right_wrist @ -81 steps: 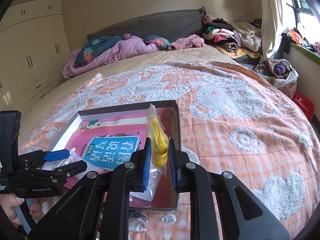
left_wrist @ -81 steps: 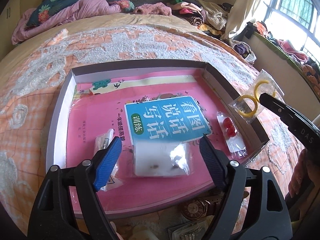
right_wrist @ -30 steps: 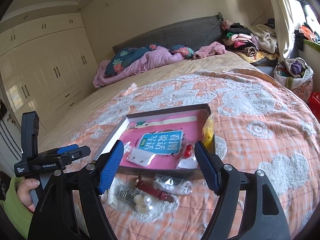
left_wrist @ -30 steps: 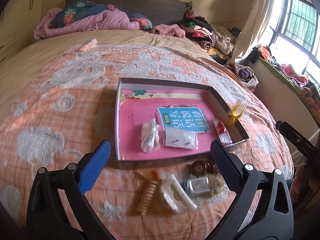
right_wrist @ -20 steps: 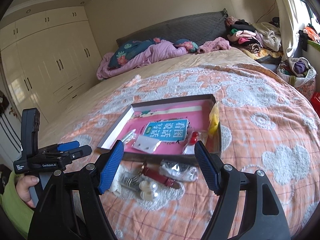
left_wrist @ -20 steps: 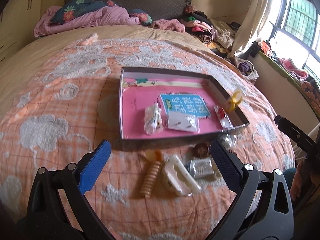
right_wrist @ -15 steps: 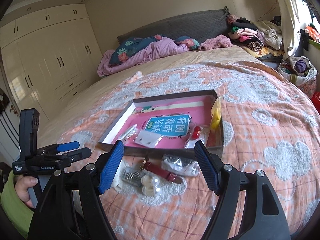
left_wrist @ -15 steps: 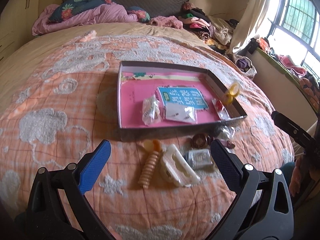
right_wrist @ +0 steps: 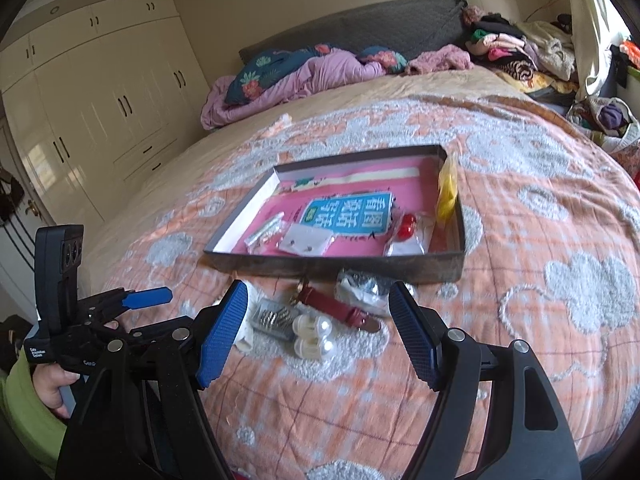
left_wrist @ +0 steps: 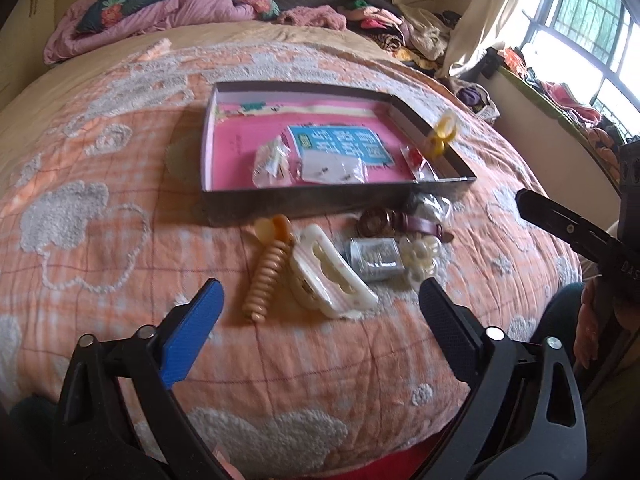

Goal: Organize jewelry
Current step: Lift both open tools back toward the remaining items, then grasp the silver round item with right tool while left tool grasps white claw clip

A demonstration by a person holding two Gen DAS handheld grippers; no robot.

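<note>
Pink-lined tray (left_wrist: 206, 148), orange bedspread (left_wrist: 100, 240) (white tufted patterns), blue-padded tongs (right_wrist: 318, 336).

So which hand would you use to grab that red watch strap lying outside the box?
Probably the right. The right gripper is open with the red watch strap just ahead between its fingers. The left gripper, also open, faces the white hair claw instead.

Wide-open left tool (left_wrist: 318, 306) above hair clips (left_wrist: 304, 276) before tray (left_wrist: 328, 200).

I'm in a home bedroom: big bed (right_wrist: 520, 216) w/ orange-white quilt, pillows (right_wrist: 280, 68) & rumpled pink bedding at grey headboard (right_wrist: 360, 36), built-in wardrobes (right_wrist: 100, 92), clothes pile (right_wrist: 512, 48) by window (left_wrist: 592, 32).
</note>
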